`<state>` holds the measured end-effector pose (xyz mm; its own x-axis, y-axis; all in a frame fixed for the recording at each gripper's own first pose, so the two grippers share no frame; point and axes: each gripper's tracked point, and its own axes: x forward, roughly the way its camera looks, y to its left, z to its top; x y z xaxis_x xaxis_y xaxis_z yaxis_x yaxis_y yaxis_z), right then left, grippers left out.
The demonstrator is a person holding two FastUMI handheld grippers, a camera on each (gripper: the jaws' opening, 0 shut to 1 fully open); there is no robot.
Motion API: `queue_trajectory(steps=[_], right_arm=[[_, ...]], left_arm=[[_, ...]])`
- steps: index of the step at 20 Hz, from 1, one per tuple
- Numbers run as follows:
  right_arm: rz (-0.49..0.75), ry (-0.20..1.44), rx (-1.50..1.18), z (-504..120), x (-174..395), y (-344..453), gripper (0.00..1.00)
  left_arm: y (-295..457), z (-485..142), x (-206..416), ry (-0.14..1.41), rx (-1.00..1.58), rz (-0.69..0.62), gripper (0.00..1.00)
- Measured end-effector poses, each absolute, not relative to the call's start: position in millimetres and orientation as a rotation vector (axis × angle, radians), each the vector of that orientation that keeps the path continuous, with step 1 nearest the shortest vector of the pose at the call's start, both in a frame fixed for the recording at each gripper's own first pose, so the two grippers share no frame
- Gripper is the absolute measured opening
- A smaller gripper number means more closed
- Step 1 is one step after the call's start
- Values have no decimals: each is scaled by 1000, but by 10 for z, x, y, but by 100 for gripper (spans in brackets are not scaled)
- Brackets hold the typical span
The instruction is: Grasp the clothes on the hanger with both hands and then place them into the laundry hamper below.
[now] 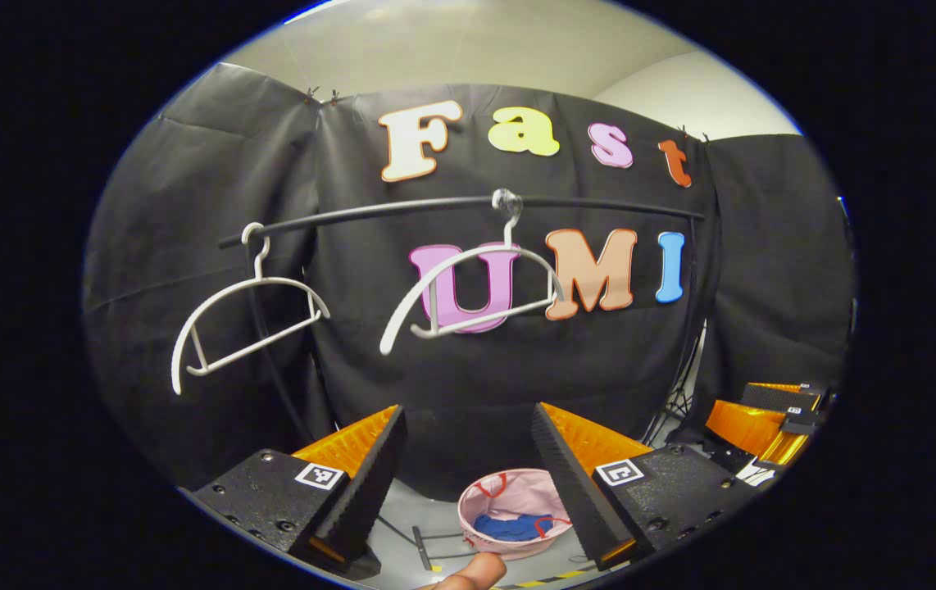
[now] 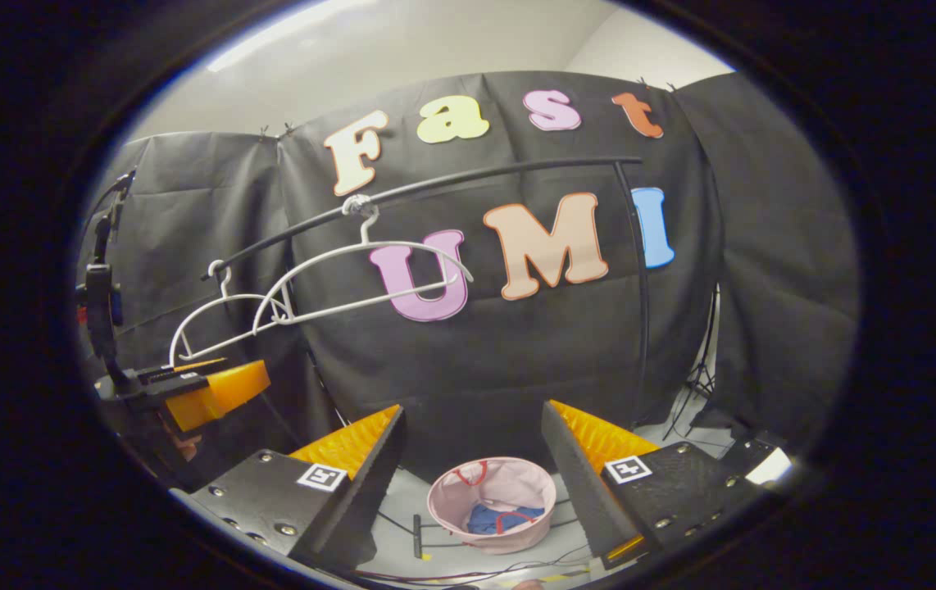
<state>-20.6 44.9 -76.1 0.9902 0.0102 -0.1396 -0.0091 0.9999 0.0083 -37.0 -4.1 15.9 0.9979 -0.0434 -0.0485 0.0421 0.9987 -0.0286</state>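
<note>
Left gripper view, entry one: left gripper [image 1: 468, 483], fingers spread wide, nothing between them. Pink laundry hamper [image 1: 513, 512] sits on the floor, framed in the gap between the fingertips and well below them. Blue clothes [image 1: 513, 526] lie inside it, at the bottom. A fingertip [image 1: 468, 571] of the holding hand shows at the lower edge.

Above and beyond the fingers: black rail [image 1: 468, 205] carrying two white hangers, near hanger [image 1: 468, 287] straight ahead over the gap, far hanger [image 1: 243, 315] off toward the left finger. Both hang bare and tilted.

Right gripper view, entry two: right gripper [image 2: 472, 483], fingers likewise wide apart and empty. Hamper seen again between the fingertips, blue cloth in it.

Pose: both tools are held level, pointing forward at the booth wall, raised well over the hamper, side by side. The right gripper shows past the right finger in the left gripper view; the left one past the left finger in the right gripper view.

Status, as a judgement: garment appears delivered; task looks at or near its end.

Risks:
- Cloth sits low in the hamper, yet the fabric wall looks soft; a downward reach could knock the rim and tip it.
- Hangers are light and skewed on the rail; a raised finger brushing one could swing it or unhook it.
- Cables lie on the floor beside the hamper; dragging a finger there could snag them.
</note>
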Motion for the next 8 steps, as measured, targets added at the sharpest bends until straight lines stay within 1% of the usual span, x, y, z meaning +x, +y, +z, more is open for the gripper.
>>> queue_trajectory(steps=[2,3,4,6,7,8], right_arm=[[16,110,-8,-663,-230,425,100],[17,86,-15,-589,-267,400,99],[17,59,-20,-519,-284,372,100],[9,20,-15,-413,-290,293,99],[3,6,-9,-375,-299,243,100],[-4,-11,-4,-321,-301,194,92]], left_arm=[[-56,299,-404,15,-30,-39,97],[-63,372,-420,-5,-32,-38,97],[-43,420,-430,-26,-34,-36,95],[-24,550,-442,-59,-28,-23,96],[-33,636,-448,-76,-18,-19,96],[-18,727,-426,-93,-6,-15,95]])
